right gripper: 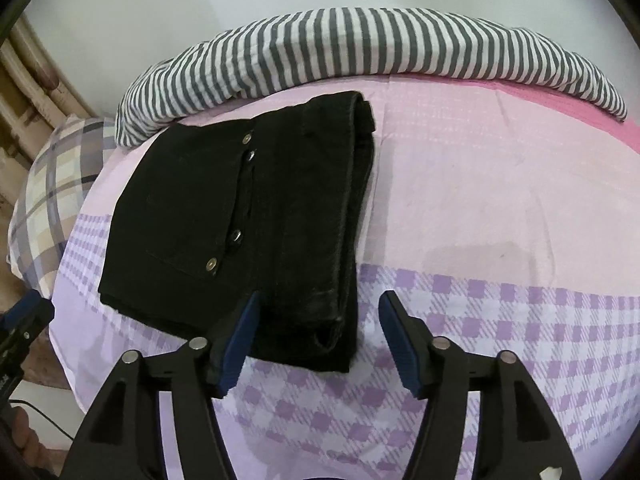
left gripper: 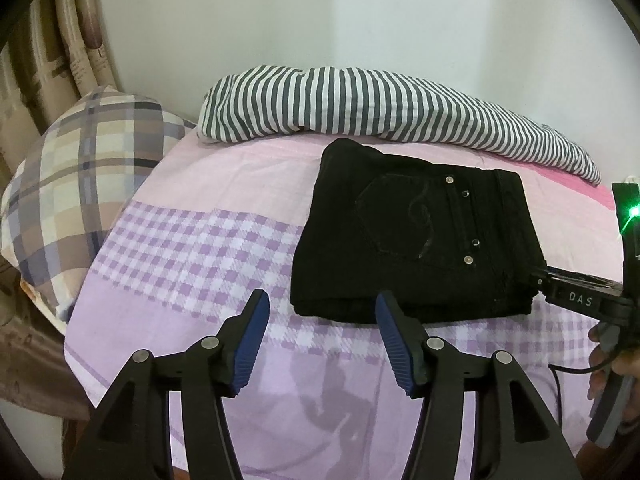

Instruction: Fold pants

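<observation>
Left wrist view: black pants (left gripper: 416,236) lie as a compact folded stack on the pink and purple checked bedsheet (left gripper: 192,256), back pocket and rivets facing up, layered edges toward the camera. Left gripper (left gripper: 322,312) hangs just short of the stack's near edge, jaws apart, nothing between the blue pads (left gripper: 252,340). Right gripper (left gripper: 538,280) is partly visible at the stack's right near corner, held by a hand (left gripper: 608,364).

Right wrist view: right gripper (right gripper: 318,314) has its jaws apart; the corner of the folded stack sits between them, close to the left pad (right gripper: 240,340), but the pads do not appear to press on the cloth. Striped blanket (right gripper: 360,48) lies rolled along the far wall, plaid pillow (right gripper: 52,184) off to the left; neither touches the work.

Judgement: folding looks essentially finished; this is the release stage. Edges look fairly square, though the thick waistband side bulges a little.

Next move, if any: draw both grippers clear without snagging the top layer, or press lightly on the bulge to flatten it.
</observation>
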